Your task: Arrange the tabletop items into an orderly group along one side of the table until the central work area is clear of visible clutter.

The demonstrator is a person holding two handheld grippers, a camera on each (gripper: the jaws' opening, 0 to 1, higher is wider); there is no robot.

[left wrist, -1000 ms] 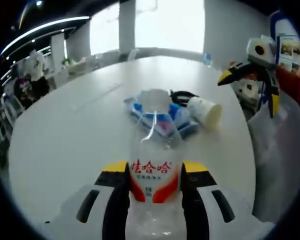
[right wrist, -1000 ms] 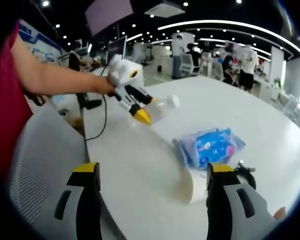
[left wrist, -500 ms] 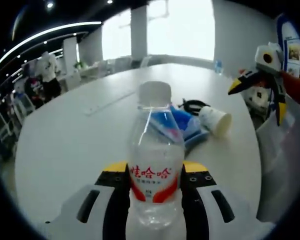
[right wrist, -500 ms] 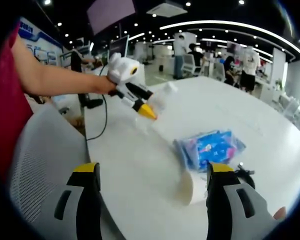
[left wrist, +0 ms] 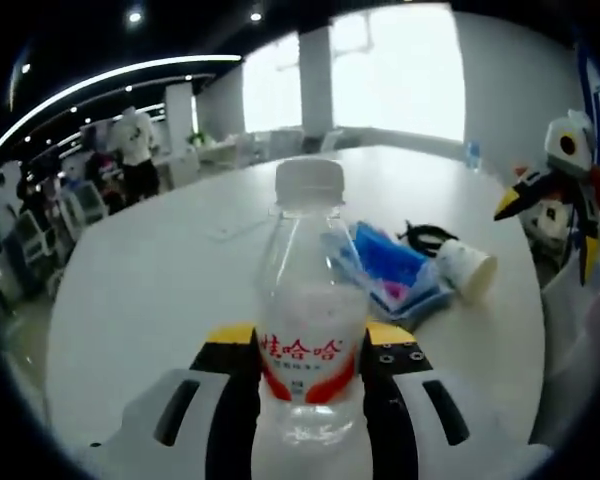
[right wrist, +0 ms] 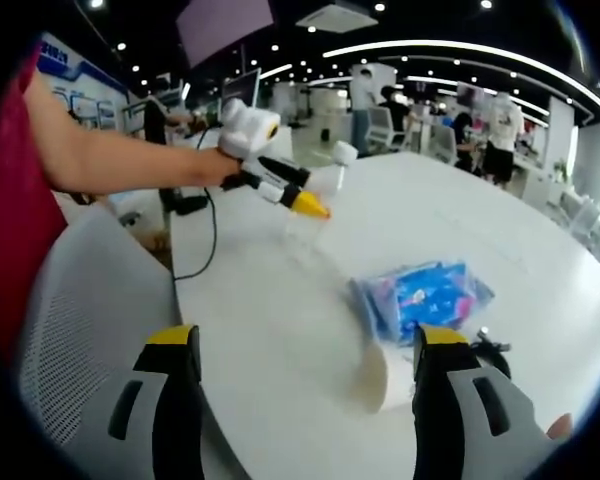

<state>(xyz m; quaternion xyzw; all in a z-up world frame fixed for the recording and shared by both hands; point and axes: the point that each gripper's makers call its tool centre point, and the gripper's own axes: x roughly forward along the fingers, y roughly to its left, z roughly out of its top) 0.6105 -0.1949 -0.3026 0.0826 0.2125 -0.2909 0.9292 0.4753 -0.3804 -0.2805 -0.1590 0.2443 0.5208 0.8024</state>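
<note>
Lifted higher, water bottle (left wrist: 306,320) stays clamped in left tool (left wrist: 308,350).

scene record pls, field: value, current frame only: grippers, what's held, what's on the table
left gripper: shut on the water bottle, held above the table
water bottle: clear, white cap, red label, upright in the left gripper view
right gripper: open, jaws wide apart, nothing between them
table: white, rounded edge
blue packet: lying flat on the table
paper cup: on its side beside the blue packet
black cable: just past the packet and cup
chair: grey mesh back, at the table edge
</note>
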